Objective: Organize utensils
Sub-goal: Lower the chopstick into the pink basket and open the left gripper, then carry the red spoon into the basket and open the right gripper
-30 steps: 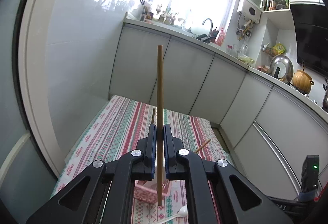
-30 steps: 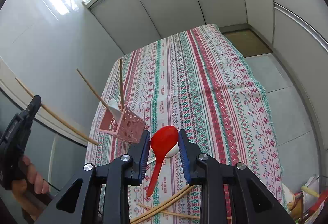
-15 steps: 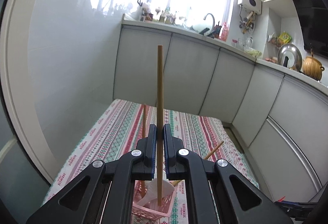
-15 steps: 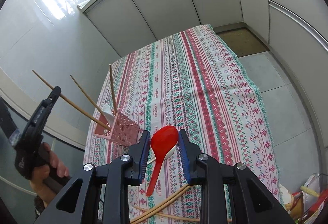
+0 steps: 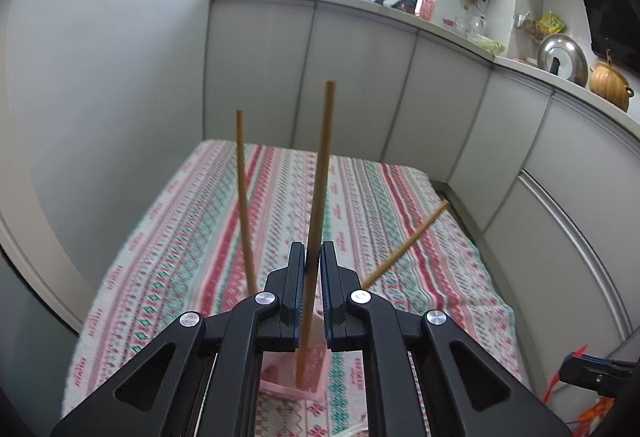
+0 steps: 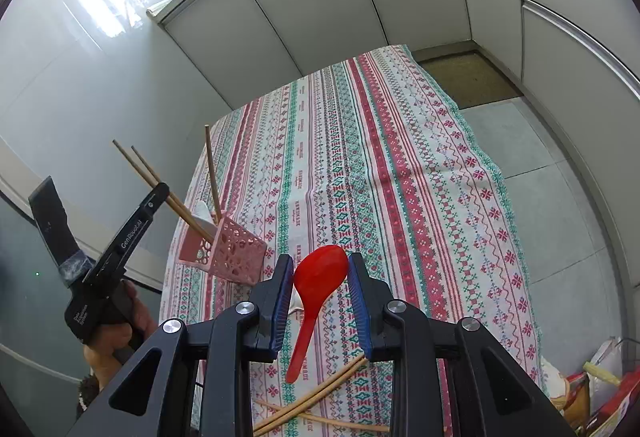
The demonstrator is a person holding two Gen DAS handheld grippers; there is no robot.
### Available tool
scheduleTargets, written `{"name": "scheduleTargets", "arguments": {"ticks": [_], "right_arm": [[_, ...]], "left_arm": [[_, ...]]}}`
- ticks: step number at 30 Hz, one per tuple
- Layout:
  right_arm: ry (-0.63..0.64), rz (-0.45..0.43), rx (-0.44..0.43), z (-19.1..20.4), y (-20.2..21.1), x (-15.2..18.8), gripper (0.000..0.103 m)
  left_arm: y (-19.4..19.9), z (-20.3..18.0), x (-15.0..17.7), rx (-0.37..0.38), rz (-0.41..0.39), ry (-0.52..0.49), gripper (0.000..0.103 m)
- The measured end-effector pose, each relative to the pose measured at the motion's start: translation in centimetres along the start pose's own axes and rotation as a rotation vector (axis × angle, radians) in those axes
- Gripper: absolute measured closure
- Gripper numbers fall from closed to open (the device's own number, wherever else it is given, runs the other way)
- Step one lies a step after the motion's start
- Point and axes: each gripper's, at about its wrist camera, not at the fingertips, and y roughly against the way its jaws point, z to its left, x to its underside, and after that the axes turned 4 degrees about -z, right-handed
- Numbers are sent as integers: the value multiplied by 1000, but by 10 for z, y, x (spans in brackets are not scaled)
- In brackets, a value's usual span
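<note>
1 chopstick, pinched upright in the left gripper fingers, has its lower tip at frame bottom inside the pink basket, while the right gripper clasps a red spoon.

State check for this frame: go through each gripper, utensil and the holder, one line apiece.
left gripper: shut on a chopstick.
held chopstick: steep, lower end inside the pink basket.
pink basket: tilted on the tablecloth, two other chopsticks leaning in it.
right gripper: shut on the red spoon.
red spoon: bowl between the pads, handle hanging down.
loose chopsticks: lying flat on the cloth.
</note>
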Motion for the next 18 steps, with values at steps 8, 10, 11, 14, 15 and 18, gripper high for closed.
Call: {"name": "scheduleTargets", "arguments": {"ticks": [8, 10, 11, 14, 15, 18], "right_arm": [[12, -41, -25, 14, 7, -3, 75], [17, -62, -30, 20, 9, -4, 75], [20, -72, -32, 24, 9, -5, 75], [27, -96, -41, 34, 9, -7, 75], [29, -107, -46, 39, 9, -9, 75], [35, -145, -47, 52, 9, -14, 75]], "left_arm": [[20, 8, -2, 33, 90, 22, 44], [31, 13, -3, 42, 104, 19, 40], [36, 16, -4, 42, 112, 17, 37], [52, 30, -2, 40, 139, 15, 33], [55, 35, 0, 36, 152, 16, 33], [61, 52, 8, 15, 205, 34, 32]]}}
